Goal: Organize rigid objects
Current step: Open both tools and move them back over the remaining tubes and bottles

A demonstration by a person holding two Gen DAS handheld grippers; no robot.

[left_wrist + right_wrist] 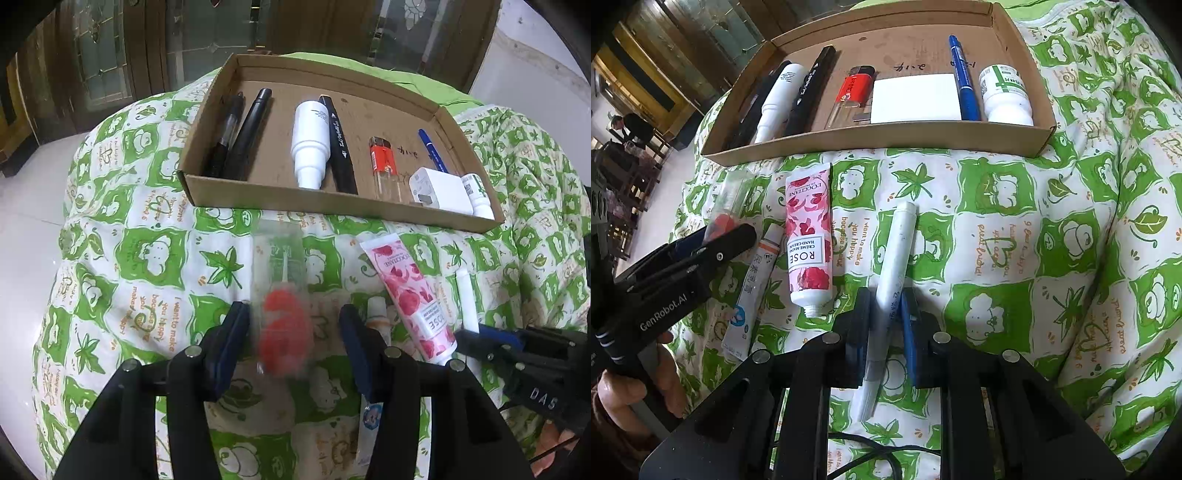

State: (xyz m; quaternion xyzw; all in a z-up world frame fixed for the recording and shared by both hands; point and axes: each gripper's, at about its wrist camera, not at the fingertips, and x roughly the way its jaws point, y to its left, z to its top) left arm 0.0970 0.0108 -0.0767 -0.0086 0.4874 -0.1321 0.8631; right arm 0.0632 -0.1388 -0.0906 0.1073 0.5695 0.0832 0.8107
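- The right gripper (884, 314) is closed on a white pen (892, 280), gripped low on the barrel so it can be lifted lengthwise, probably toward the box (886, 138) at the top of the frame.
- In the box, pens, bottles and a lighter (854, 88) are laid in parallel rows (space is saved that way).
- The left gripper (295, 332) is held open around a blurred clear bottle (282, 291) with red contents; contact cannot be confirmed.
- A rose tube (809, 236) is left on the quilt (997, 229), below the box.
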